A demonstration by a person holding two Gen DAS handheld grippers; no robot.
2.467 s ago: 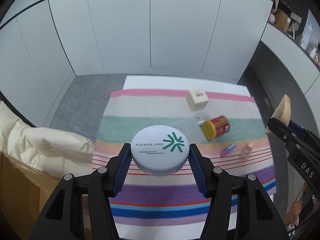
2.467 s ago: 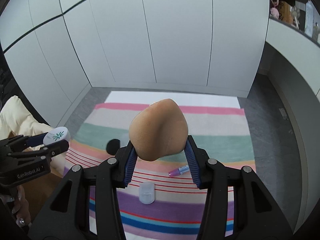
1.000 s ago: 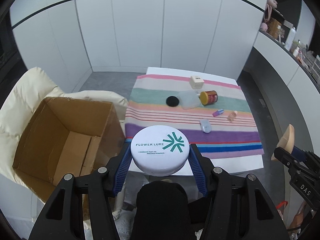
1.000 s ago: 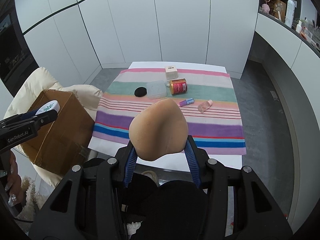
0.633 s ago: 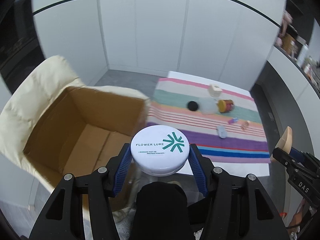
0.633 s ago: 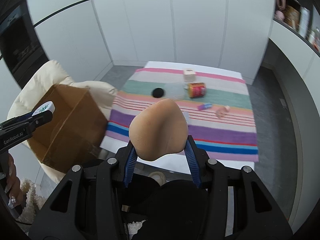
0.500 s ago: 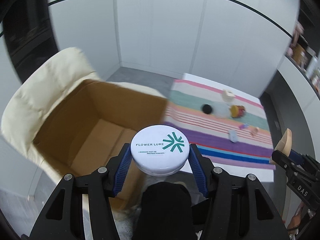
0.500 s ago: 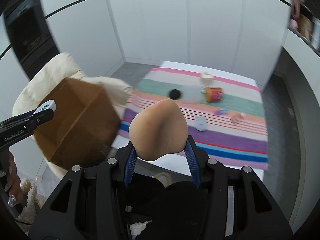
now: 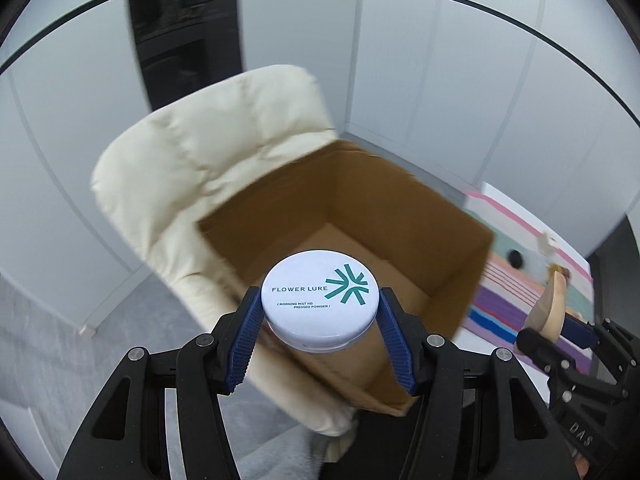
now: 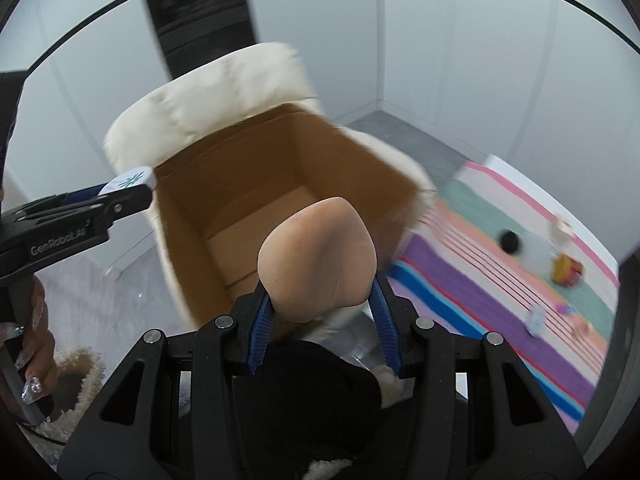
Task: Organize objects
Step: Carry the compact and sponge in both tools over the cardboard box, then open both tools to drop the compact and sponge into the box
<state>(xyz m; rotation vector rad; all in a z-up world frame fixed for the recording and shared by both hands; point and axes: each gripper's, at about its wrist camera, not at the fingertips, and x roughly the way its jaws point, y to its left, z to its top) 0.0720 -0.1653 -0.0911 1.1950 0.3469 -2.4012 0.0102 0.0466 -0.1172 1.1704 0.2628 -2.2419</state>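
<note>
My left gripper (image 9: 320, 316) is shut on a round white powder compact (image 9: 320, 298) with teal lettering, held over the near side of an open cardboard box (image 9: 400, 216). A tan teardrop makeup sponge (image 10: 318, 256) sits clamped in my right gripper (image 10: 320, 304), in front of the same box (image 10: 288, 148). The box looks empty inside and rests on a cream padded chair (image 9: 208, 152). In the right wrist view the left gripper (image 10: 128, 186) with the compact shows at the left edge of the box. The right gripper with the sponge (image 9: 550, 308) appears at the right in the left wrist view.
A table with a striped cloth (image 10: 500, 240) stands to the right of the chair (image 10: 224, 88); on it lie a black puck (image 10: 509, 239), an orange jar (image 10: 566, 268) and several small items. White panelled walls and a dark cabinet (image 9: 188, 20) stand behind. A hand (image 10: 36, 336) holds the left gripper's handle.
Both grippers have swung left from the striped table to the cardboard box on the chair, each keeping its object. The box now fills the middle of both views.
</note>
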